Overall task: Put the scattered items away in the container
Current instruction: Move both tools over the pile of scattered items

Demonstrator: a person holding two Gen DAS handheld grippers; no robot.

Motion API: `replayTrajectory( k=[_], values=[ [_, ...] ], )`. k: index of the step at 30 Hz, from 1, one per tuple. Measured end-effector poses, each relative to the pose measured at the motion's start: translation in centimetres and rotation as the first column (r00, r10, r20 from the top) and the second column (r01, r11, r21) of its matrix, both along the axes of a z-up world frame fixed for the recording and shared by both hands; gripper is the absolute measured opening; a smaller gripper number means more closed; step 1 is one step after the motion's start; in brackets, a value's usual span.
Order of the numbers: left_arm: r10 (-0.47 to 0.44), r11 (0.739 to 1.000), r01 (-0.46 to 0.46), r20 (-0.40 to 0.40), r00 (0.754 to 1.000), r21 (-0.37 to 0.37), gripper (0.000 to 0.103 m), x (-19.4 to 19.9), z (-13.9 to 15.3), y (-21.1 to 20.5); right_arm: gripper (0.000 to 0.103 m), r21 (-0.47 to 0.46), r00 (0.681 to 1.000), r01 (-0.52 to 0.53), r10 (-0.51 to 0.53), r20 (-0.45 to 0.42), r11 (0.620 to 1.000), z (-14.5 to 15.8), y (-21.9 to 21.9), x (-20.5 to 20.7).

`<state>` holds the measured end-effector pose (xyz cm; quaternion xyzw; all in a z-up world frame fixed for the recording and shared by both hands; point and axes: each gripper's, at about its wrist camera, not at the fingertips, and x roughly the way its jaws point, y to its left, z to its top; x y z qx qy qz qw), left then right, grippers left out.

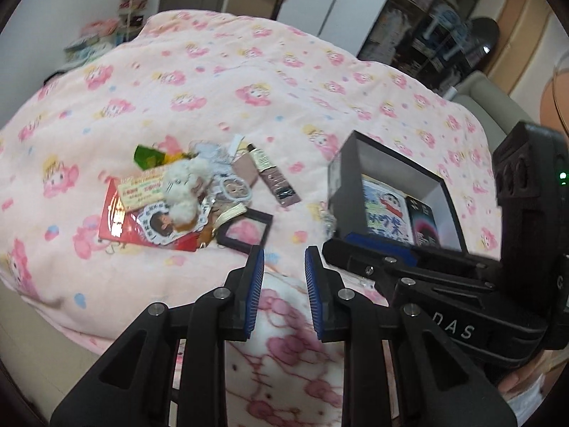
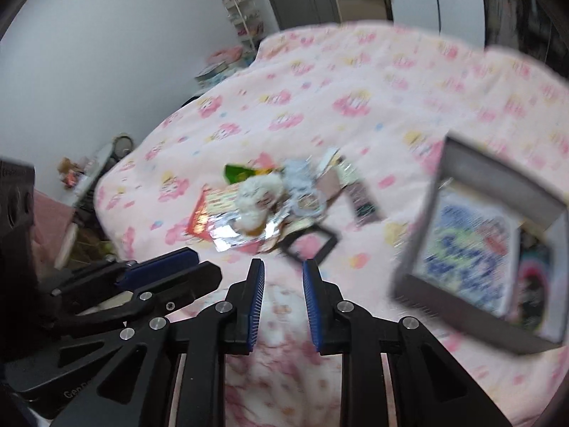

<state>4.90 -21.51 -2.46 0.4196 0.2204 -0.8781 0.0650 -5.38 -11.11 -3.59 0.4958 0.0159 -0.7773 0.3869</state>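
Both grippers hover low over the near edge of the bed (image 1: 220, 71), side by side and pointing across the pink cartoon-print quilt. The left gripper (image 1: 284, 267) has its blue-padded fingers (image 1: 256, 284) spread apart with nothing between them; the right gripper (image 2: 283, 270) likewise holds its fingers spread and bare. The black box (image 1: 391, 178) sits open on the quilt, a cartoon card (image 1: 386, 213) lying inside it. Left of the box lies the scattered pile: a white plush toy (image 1: 185, 186), a red packet (image 1: 117, 219), a green wrapper (image 1: 147, 156), a cosmetic tube (image 1: 272, 174) and a small black frame (image 1: 245, 231) nearest the grippers.
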Motion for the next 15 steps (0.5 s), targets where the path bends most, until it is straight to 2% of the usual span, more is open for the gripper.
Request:
replayTrajectory(
  k=[3,7,10,15],
  values=[
    [0.030,1.000,-0.030,0.030,0.999,0.007,0.022,-0.3,-1.6,-1.0,0.020,0.019,0.999,0.025,-0.026,0.048,1.000,-2.1,-1.2,-0.6],
    [0.069,0.995,-0.071,0.035,0.997,0.073,0.029,-0.2,-3.3,-3.7,0.021,0.013,0.996,-0.026,0.025,0.087,1.000,-3.2,-3.3,-1.4],
    [0.142,0.988,-0.146,0.073,0.987,0.047,0.029,-0.3,-4.8,-5.8,0.021,-0.025,0.993,-0.052,0.054,0.105,0.998,-3.4,-4.0,-2.9],
    [0.254,0.965,-0.261,0.148,0.956,0.033,0.029,-0.2,-8.3,-10.0,0.021,0.030,0.991,-0.009,0.005,0.131,1.000,-5.4,-4.1,-6.8]
  ],
)
